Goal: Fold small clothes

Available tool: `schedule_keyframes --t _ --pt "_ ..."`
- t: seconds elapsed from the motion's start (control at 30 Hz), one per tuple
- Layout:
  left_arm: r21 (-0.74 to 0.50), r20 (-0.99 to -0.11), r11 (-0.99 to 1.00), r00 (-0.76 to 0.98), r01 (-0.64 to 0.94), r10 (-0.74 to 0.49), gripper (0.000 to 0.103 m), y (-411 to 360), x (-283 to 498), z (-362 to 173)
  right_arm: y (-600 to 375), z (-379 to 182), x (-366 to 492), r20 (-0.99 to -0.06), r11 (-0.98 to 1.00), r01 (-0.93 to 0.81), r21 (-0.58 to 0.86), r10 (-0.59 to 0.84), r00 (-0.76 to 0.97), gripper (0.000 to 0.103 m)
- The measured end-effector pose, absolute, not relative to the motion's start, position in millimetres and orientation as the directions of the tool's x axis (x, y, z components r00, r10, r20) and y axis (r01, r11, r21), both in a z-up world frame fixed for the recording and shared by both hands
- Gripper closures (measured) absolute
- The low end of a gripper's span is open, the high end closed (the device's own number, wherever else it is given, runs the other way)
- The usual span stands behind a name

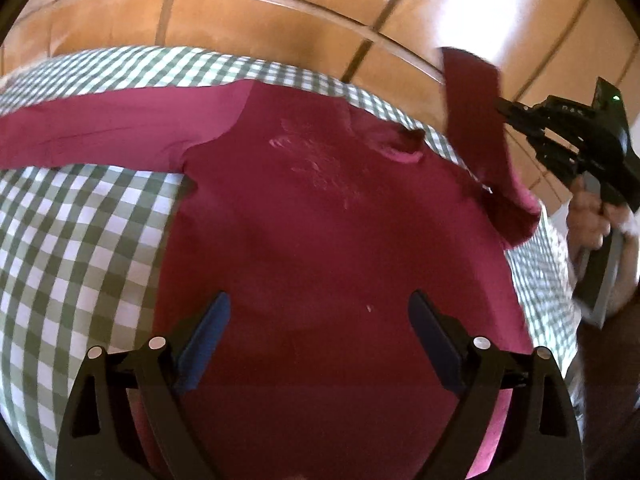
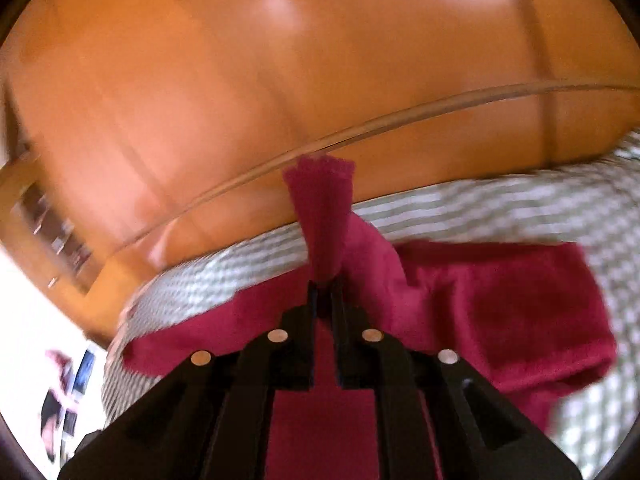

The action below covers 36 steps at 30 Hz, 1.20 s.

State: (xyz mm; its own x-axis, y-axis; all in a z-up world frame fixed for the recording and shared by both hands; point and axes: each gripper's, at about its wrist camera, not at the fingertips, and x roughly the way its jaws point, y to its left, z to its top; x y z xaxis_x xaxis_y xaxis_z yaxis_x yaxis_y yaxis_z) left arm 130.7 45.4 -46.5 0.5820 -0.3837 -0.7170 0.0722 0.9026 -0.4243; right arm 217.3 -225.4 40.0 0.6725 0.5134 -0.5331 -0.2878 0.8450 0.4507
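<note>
I see a dark red shirt (image 1: 320, 216) lying spread on a green-and-white checked cloth (image 1: 76, 240) that covers the bench. One sleeve (image 1: 100, 128) extends flat to the left in the left wrist view. The collar (image 1: 400, 152) lies toward the far edge of the bench. Beyond that edge I see an orange tiled floor (image 1: 248, 16).

My left tool (image 1: 320, 320) hovers over the body of the shirt with its jaws wide apart. Nothing sits between them, and its blue pads (image 1: 208, 328) touch no fabric.

My right tool (image 2: 325, 284) stands at the right side of the bench, gripped by a hand (image 1: 592, 216). Its jaws are nearly together, with only a narrow gap. The other sleeve (image 2: 320, 216) rises from between the fingertips and stands lifted off the bench, its cuff uppermost. The right wrist view is blurred, so I cannot tell whether the pads press on the fabric or only flank it.
</note>
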Motion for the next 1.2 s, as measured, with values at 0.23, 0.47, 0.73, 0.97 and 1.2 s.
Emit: schedule_keyframes --t 0.23,0.47,0.73,0.97,1.2 --pt "-0.467 -0.691 0.88 0.586 0.084 -0.422 0.036 56.2 160.4 -38.4 -265.3 22.5 189.3 -0.523 0.84 -0.233 0.489 0.497 0.693 0.038" --pt "-0.484 -0.678 0.87 0.59 0.091 -0.439 0.038 40.8 216.0 -35.8 -359.5 -21.8 125.9 -0.607 0.881 -0.042 0.471 0.358 0.709 0.033" --pt "-0.481 -0.736 0.872 0.498 0.095 -0.46 0.054 2.8 288.5 -62.8 -407.1 -56.3 123.6 -0.697 0.907 0.128 0.402 0.213 0.685 0.032" --pt "-0.497 -0.686 0.859 0.549 0.125 -0.477 0.101 -2.3 298.8 -49.0 -390.7 -62.0 163.7 -0.708 0.925 0.159 0.344 0.144 0.692 0.034" --pt "-0.463 -0.634 0.878 0.649 0.118 -0.421 0.101 35.0 262.3 -26.3 -384.9 -77.4 166.6 -0.736 0.934 0.17 0.315 0.127 0.665 0.048"
